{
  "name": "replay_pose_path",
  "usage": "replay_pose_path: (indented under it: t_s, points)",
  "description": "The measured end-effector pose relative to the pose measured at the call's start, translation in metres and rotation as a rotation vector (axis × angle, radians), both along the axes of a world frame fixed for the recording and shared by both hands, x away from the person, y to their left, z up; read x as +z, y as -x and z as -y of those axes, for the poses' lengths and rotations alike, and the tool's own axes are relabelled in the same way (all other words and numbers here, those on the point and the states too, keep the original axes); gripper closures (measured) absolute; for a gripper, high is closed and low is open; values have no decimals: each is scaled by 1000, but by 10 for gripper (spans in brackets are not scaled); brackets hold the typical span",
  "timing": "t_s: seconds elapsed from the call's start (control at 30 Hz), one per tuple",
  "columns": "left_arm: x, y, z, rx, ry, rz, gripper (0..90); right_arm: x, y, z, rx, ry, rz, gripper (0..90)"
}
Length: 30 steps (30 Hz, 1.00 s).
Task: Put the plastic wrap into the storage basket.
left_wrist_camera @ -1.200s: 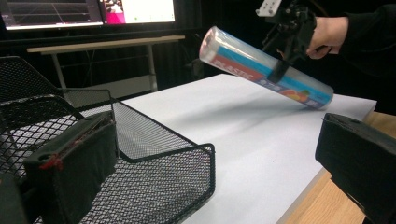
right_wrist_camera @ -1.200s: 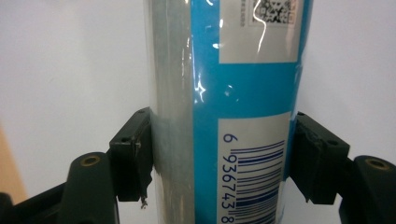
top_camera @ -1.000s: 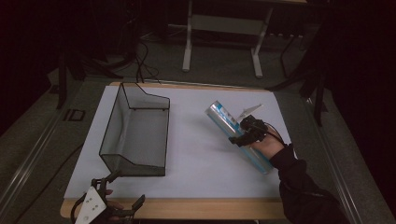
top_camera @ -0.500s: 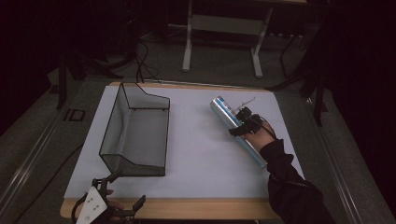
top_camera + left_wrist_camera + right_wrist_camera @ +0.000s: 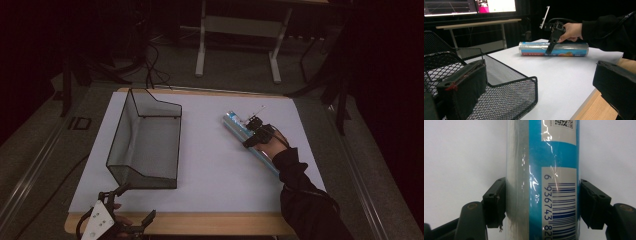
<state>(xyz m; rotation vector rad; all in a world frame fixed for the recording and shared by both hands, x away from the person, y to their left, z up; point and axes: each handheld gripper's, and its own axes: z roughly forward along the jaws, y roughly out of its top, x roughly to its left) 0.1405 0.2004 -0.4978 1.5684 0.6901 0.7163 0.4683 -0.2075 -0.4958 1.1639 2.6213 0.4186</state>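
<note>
**Roll of plastic wrap pinched, still on the table**

Right gripper (image 5: pixel 541 205): jaws pressed against both sides of the roll of plastic wrap (image 5: pixel 542 170), clamped across its width just at the barcode end of the blue label. Roll (image 5: pixel 250 141) lying flat and slantwise on the white tabletop (image 5: pixel 210 150), right of centre, well apart from the black wire-mesh basket (image 5: pixel 145 145) at the left. Seemingly not lifted: underside in contact with the sheet in the left gripper view (image 5: pixel 554 49).

Likely stage: grasp made, carry not begun. Left to do, by the look of it: raising the roll and moving it across to the basket, which stands empty.

Right hand (image 5: pixel 272 140) reaching forward over the near end of the roll, dark sleeve trailing back to the table's front edge, gripper (image 5: pixel 552 37) tipped steeply downward onto the roll.

Left gripper (image 5: pixel 117 220) parked low at the front left corner beside the basket, jaws spread apart, nothing between them.
</note>
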Motion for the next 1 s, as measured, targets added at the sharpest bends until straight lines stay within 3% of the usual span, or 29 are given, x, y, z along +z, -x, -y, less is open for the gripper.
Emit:
replay_pose_path:
  t_s: [0.33, 0.47, 0.53, 0.57, 0.67, 0.8, 0.87, 0.93, 1.0]
  points:
    - [0, 0, 1, -8, -6, -7, 1, -2, -1, 3, 21, -10, -2, 314]
    - [0, 0, 1, -9, -4, -7, 1, 1, 3, -5, 65, 83, 28, 281]
    - [0, 0, 1, -10, -6, -6, 1, 3, 4, -7, 67, 98, 48, 289]
    - [0, 0, 1, -11, -6, -7, 1, 7, 4, -7, 82, 111, 16, 292]
    - [0, 0, 2, -13, -4, -5, 1, 14, 4, -2, 96, 87, -8, 296]
    - [0, 0, 2, -10, -3, -6, 1, 22, 5, 9, 91, 72, -74, 292]
    - [0, 0, 2, -10, -2, -7, 1, 28, 8, 13, 96, 70, -64, 301]
    - [0, 0, 2, -9, -4, -6, 1, 32, 11, 17, 87, 90, -38, 252]
    - [0, 0, 2, -11, -3, -6, 1, 35, 10, 22, 76, 65, -56, 273]
